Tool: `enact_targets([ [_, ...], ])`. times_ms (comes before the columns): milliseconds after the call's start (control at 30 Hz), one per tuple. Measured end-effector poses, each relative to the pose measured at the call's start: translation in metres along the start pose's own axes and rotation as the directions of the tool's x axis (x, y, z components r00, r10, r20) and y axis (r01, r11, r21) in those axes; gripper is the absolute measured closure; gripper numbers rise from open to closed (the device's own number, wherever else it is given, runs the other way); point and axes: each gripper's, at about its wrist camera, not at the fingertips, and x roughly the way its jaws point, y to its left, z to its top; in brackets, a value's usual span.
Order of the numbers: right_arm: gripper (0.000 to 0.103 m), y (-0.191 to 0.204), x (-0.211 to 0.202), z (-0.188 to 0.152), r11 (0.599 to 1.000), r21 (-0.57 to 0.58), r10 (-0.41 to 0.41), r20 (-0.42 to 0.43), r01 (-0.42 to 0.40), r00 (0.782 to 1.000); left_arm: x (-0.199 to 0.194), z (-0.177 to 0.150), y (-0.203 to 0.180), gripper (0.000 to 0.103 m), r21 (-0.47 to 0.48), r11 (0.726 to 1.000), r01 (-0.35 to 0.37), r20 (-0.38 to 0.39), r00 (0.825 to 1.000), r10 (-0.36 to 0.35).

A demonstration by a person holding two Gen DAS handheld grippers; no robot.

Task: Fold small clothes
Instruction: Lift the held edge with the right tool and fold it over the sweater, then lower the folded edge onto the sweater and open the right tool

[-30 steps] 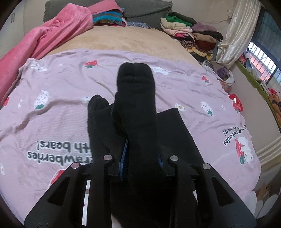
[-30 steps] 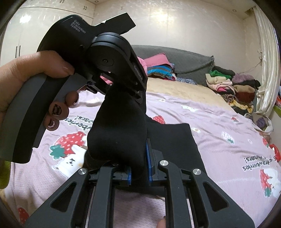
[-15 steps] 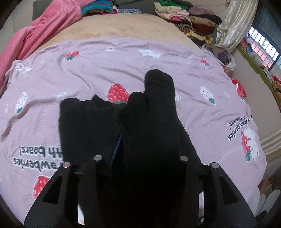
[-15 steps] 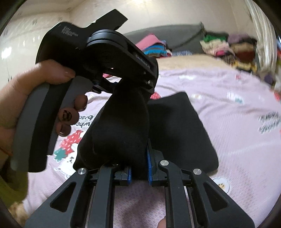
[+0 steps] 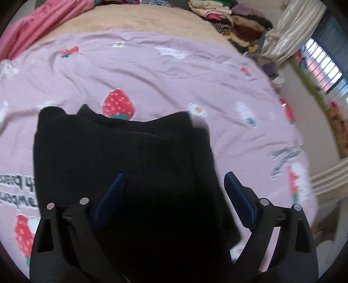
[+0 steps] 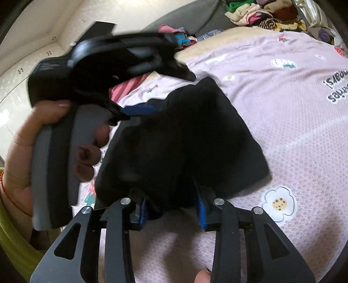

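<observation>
The left gripper (image 5: 174, 191) stands spread wide, its blue pads (image 5: 239, 196) well clear of the cloth on either side; its jaws have just been opening, and the black garment (image 5: 121, 156) lies below and between them, released. The right gripper (image 6: 171, 206) has also just been parting its jaws: a gap shows between its blue pads (image 6: 201, 209), and a fold of the same black garment (image 6: 184, 135) sits between them, though whether the pads press on it cannot be told from the blurred view. The garment rests in folded layers on the pink strawberry-print blanket (image 5: 163, 71), near the blanket's front part, just below a large red strawberry (image 5: 117, 104) printed on it. In the right wrist view, a hand (image 6: 26, 152) grips the grey handle of the left gripper (image 6: 139, 108), which hangs over the garment's left edge. Beyond the blanket's far edge lies a tan bedcover (image 5: 152, 19), with a stack of folded clothes (image 5: 235, 15) at its far right corner.
</observation>
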Motion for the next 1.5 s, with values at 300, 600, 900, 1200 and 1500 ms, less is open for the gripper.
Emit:
enact_targets([
  [300, 0.028, -0.020, -0.007, 0.030, 0.986, 0.080, 0.152, -0.072, -0.146, 0.986, -0.044, -0.015, 0.033, 0.015, -0.038, 0.999, -0.020, 0.114, 0.993, 0.025],
  [600, 0.024, -0.025, 0.050, 0.097, 0.983, 0.124, 0.158, -0.226, -0.132, 0.961, -0.060, -0.064, 0.071, 0.015, -0.032, 0.990, -0.138, 0.147, 0.979, 0.141],
  [900, 0.093, 0.028, 0.083, 0.124, 0.960, -0.277, -0.110, -0.265, 0.034, 0.958, -0.057, -0.077, 0.076, 0.015, 0.015, 0.980, -0.199, 0.141, 0.971, 0.195],
  [1200, 0.093, 0.004, 0.080, 0.139, 0.921, -0.389, -0.099, -0.206, 0.012, 0.974, -0.050, -0.083, 0.064, 0.015, 0.048, 0.988, -0.150, 0.121, 0.982, 0.143],
  [1500, 0.057, -0.029, 0.022, 0.124, 0.976, -0.198, -0.106, -0.091, 0.086, 0.990, -0.045, -0.091, 0.062, 0.015, 0.033, 0.990, -0.137, 0.115, 0.985, 0.132],
])
